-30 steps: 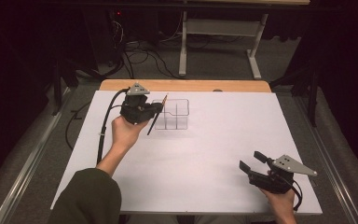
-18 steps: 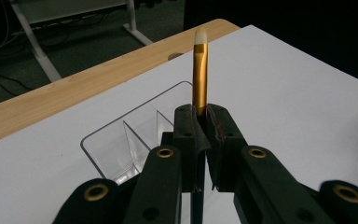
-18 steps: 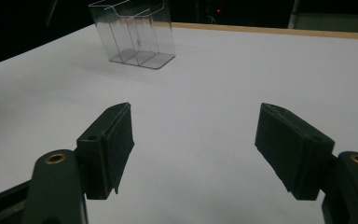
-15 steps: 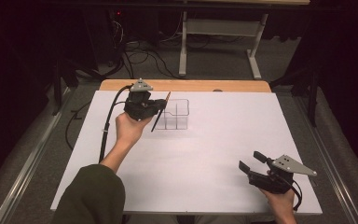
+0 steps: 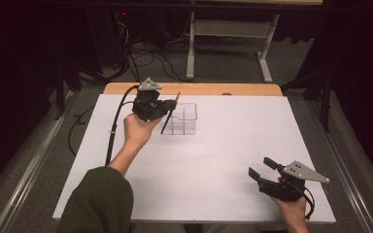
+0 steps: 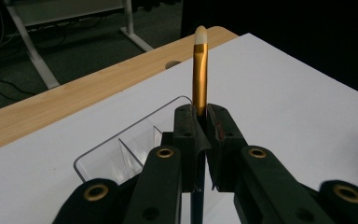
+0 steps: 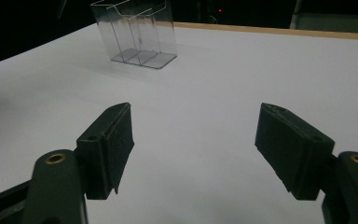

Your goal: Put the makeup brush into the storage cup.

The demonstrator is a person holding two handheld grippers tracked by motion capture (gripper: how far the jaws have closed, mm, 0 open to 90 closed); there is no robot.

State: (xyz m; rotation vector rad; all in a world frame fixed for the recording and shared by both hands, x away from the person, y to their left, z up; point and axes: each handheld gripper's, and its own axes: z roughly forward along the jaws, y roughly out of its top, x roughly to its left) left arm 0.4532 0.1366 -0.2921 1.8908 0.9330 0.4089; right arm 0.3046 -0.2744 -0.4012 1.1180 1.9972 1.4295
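Your left gripper (image 6: 200, 126) has its fingers clamped on the brush (image 6: 199, 70), tip raised, over the clear organizer (image 5: 182, 119) near the table's far edge, ready for insertion; your right gripper (image 7: 196, 149) rests with fingers spread and empty at the near right corner.

- We see a makeup brush (image 6: 199, 70) with a glossy gold metal ferrule.
- We see a clear, glossy plastic organizer (image 7: 137, 32).
- We see a matt white tabletop (image 5: 233, 160) with a wood edge.
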